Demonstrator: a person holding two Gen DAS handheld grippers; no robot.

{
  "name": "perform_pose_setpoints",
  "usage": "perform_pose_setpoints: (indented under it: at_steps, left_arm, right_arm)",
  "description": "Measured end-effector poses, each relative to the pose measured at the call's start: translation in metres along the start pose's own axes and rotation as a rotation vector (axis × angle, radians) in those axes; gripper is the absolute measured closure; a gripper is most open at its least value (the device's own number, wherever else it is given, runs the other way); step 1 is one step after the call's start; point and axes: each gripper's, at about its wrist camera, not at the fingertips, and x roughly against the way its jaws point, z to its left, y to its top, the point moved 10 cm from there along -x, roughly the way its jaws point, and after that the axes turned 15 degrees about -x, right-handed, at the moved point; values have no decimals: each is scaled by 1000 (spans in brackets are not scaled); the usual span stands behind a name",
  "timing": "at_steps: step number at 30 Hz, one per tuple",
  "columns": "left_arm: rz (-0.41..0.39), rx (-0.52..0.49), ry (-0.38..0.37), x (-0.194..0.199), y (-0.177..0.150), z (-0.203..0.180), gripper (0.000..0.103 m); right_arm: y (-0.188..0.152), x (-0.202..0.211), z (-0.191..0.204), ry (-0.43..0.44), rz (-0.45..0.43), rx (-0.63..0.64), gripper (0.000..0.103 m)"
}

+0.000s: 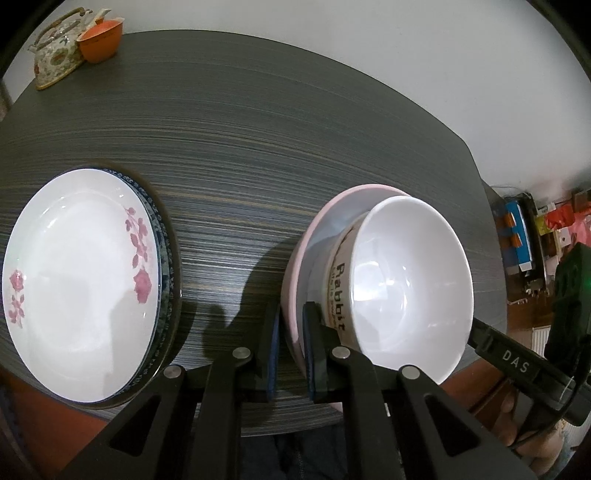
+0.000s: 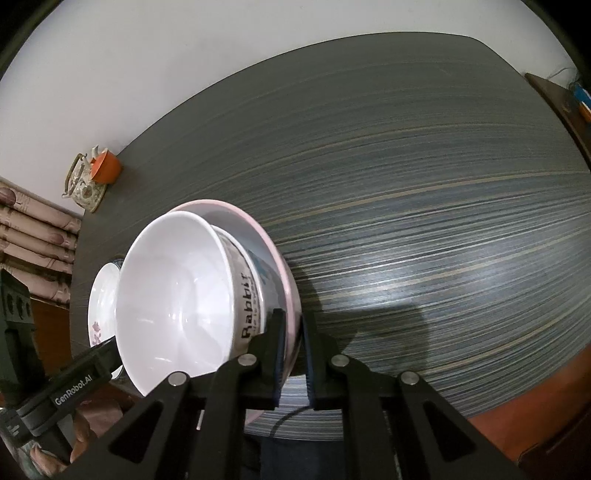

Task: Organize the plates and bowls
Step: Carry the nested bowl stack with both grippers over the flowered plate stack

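Observation:
A white bowl [image 1: 406,291] printed "Rabbit" sits in a pink-rimmed plate [image 1: 295,280]. My left gripper [image 1: 291,343] is shut on the plate's left rim. My right gripper [image 2: 293,354] is shut on the same pink plate [image 2: 284,280] at its right rim, with the bowl [image 2: 177,306] beside it. A white plate with pink flowers [image 1: 77,288] lies on a blue-patterned plate [image 1: 168,269] at the left; the flowered plate also shows in the right wrist view [image 2: 101,299].
The dark striped table [image 1: 295,129] stretches ahead. A floral teapot [image 1: 55,48] and an orange cup [image 1: 101,35] stand at its far left corner. Cluttered shelves [image 1: 524,236] lie beyond the table's right edge.

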Motion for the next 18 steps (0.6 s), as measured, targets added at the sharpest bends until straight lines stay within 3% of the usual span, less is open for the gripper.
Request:
perform_pose_setpoints:
  at_steps: [18]
  left_arm:
    - [-58,59,40,44,-2,16,94]
  right_arm:
    - [2,23,48,25,2,78,94]
